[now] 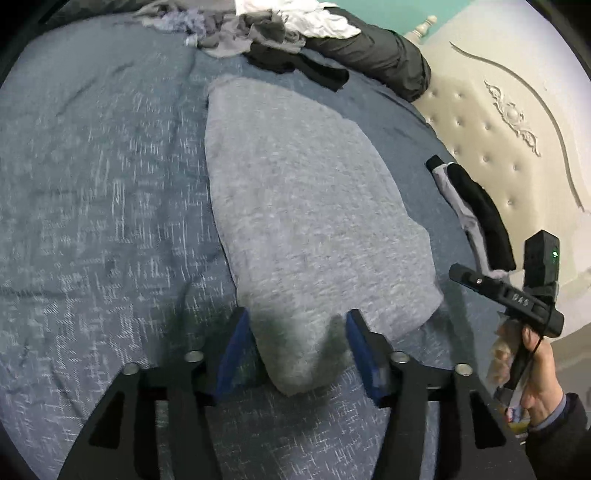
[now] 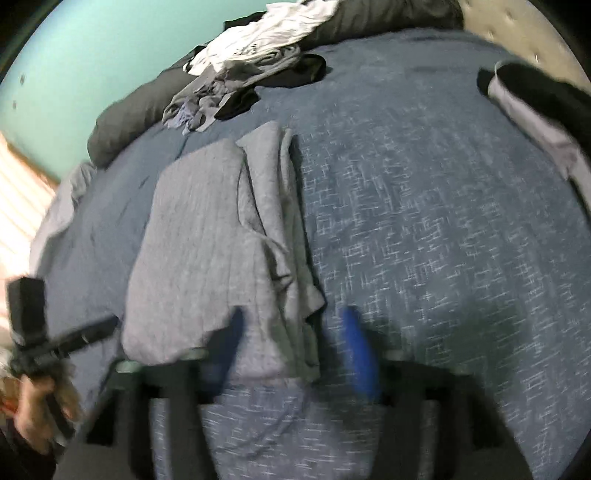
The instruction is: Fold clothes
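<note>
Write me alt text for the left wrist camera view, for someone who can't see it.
A grey garment, folded lengthwise, lies on a blue bedspread, its near end between the open blue-padded left gripper. Unfolded clothes are piled at the far edge, and a hand at right holds the other gripper.

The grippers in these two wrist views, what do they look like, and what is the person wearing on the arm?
Both are black frames with round silver bolts and two fingers lined with blue pads: the left gripper and the right gripper. Seen from the left wrist, the right one has a black bar handle with pale lettering, a black box with a green light, and a thin black cable. The hand comes out of a dark sleeve over a grey cuff.
</note>
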`<state>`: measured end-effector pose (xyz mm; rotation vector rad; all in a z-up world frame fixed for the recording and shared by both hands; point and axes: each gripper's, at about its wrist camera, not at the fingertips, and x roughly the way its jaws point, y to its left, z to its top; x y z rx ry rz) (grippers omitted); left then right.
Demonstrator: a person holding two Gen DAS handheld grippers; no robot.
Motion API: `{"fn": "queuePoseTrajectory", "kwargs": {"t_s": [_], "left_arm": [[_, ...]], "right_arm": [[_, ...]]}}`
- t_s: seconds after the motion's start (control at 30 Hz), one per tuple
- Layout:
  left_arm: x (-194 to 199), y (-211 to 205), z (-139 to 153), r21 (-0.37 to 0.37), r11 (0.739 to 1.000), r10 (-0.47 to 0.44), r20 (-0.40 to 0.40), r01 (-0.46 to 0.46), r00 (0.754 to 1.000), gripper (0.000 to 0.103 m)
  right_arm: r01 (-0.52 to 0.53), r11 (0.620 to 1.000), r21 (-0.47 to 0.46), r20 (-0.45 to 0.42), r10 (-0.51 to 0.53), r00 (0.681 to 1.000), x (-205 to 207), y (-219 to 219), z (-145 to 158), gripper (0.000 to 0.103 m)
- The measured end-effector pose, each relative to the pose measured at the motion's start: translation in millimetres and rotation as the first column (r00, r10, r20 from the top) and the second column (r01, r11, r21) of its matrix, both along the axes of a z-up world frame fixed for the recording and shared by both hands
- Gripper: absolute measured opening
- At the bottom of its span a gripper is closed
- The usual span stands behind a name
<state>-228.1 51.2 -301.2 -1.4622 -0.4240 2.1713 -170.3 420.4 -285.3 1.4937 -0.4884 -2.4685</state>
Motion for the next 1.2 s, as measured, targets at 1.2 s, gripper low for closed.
{"fn": "queuePoseTrajectory", "kwargs": {"t_s": [1.2], "left_arm": [[-16.5, 6.3, -48.7, 0.191, 0.98, 0.03, 0.104, -0.049, 0.994, 0.073]], "right_arm": [[-0.153, 0.986, -0.068, 0.142, 0.161, 0.977, -54.0, -41.0, -46.3, 0.059]]}}
